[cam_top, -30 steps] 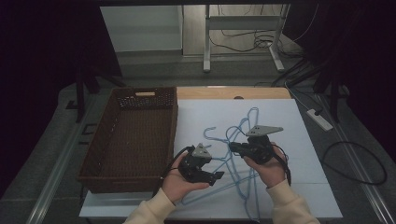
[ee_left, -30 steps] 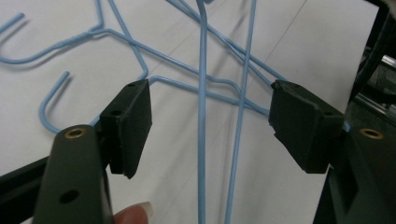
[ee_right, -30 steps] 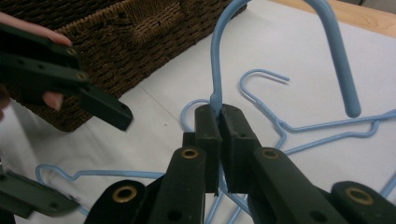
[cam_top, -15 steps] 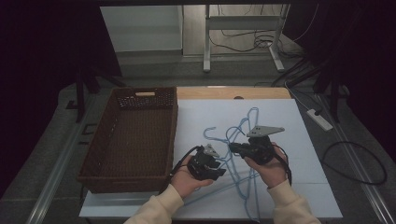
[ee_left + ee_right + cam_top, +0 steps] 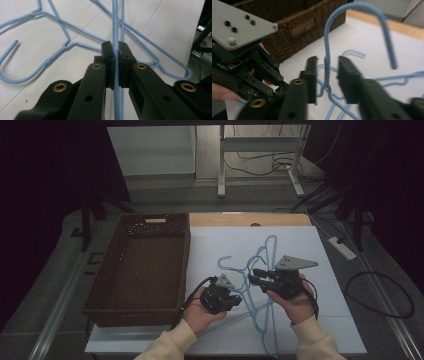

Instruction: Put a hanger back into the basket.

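My left gripper [image 5: 115, 53] was clenched on a hanger [image 5: 115, 30]: in the left gripper view the two pads pinched one thin blue wire that ran straight up between them, and a second wire lay just beside it. The jaws had just been closing on that wire. From above, that gripper [image 5: 235, 301] sat low on the white sheet [image 5: 300, 245], near the lower bend of the tangled hangers [image 5: 260, 265], with the basket [image 5: 145, 270] just to its left.

My right gripper [image 5: 326, 65] was released. Its jaws had just been opening, and the twisted neck of a hanger [image 5: 326, 63] stood upright in the gap between the pads, touching neither as far as I could tell. The hook [image 5: 359, 10] curved over above the jaws, lifted off the sheet. Behind it, the right gripper view showed the basket's woven wall [image 5: 307, 22] and my other gripper with its grey plate [image 5: 239, 25]. In the high view my right gripper [image 5: 252, 276] pointed left at the tangle's middle, close to the left one but apart from it.

The hangers lay piled across the sheet to the right of the basket, none inside it.
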Demonstrator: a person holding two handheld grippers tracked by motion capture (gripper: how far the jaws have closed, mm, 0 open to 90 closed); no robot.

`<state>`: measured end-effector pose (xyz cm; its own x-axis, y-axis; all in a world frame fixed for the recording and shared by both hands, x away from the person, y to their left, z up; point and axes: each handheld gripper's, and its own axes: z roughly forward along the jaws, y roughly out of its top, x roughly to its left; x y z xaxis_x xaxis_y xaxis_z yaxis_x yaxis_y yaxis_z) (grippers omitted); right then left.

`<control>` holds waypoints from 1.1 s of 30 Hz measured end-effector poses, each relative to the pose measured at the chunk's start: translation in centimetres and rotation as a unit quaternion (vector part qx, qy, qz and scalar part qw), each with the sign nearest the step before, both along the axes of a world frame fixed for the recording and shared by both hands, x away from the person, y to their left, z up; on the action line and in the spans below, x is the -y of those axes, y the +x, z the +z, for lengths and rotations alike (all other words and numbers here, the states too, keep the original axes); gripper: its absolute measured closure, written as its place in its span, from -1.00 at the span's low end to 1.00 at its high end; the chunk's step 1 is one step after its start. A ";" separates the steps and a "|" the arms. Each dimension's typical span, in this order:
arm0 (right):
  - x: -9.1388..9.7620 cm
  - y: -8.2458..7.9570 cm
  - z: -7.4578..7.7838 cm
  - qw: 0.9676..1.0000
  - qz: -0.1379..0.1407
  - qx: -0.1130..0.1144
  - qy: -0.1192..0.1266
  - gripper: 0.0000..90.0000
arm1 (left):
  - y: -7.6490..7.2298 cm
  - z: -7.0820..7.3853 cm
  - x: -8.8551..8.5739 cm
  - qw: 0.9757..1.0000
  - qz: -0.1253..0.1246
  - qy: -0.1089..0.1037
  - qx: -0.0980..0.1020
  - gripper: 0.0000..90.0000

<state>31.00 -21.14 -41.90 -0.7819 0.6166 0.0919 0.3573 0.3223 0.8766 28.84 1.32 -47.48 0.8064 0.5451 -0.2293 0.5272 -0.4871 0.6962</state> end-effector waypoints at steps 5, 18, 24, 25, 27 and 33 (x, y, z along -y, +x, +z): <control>2.0 -1.7 0.1 0.999 -0.026 0.034 0.034 0.00 | -0.4 0.6 -0.1 1.000 -0.003 -0.019 0.005 0.91; 6.8 -3.7 -1.5 0.995 -0.072 0.049 0.050 -0.27 | -0.5 2.3 -1.6 0.999 0.006 -0.050 0.006 0.91; 7.6 -3.6 -1.9 0.994 -0.086 0.054 0.043 -0.28 | -0.1 3.2 -2.7 0.997 0.029 -0.068 0.001 0.91; 7.8 -3.5 -2.1 0.993 -0.094 0.050 0.044 -0.28 | 0.0 3.4 -3.0 0.997 0.033 -0.070 0.001 0.91; 8.2 -3.3 -2.5 0.993 -0.096 0.044 0.045 -0.28 | 0.0 3.6 -3.3 0.997 0.038 -0.073 0.003 0.91; 8.6 -3.0 -3.1 0.993 -0.102 0.037 0.041 -0.28 | 0.1 4.5 -4.4 0.995 0.053 -0.085 0.008 0.91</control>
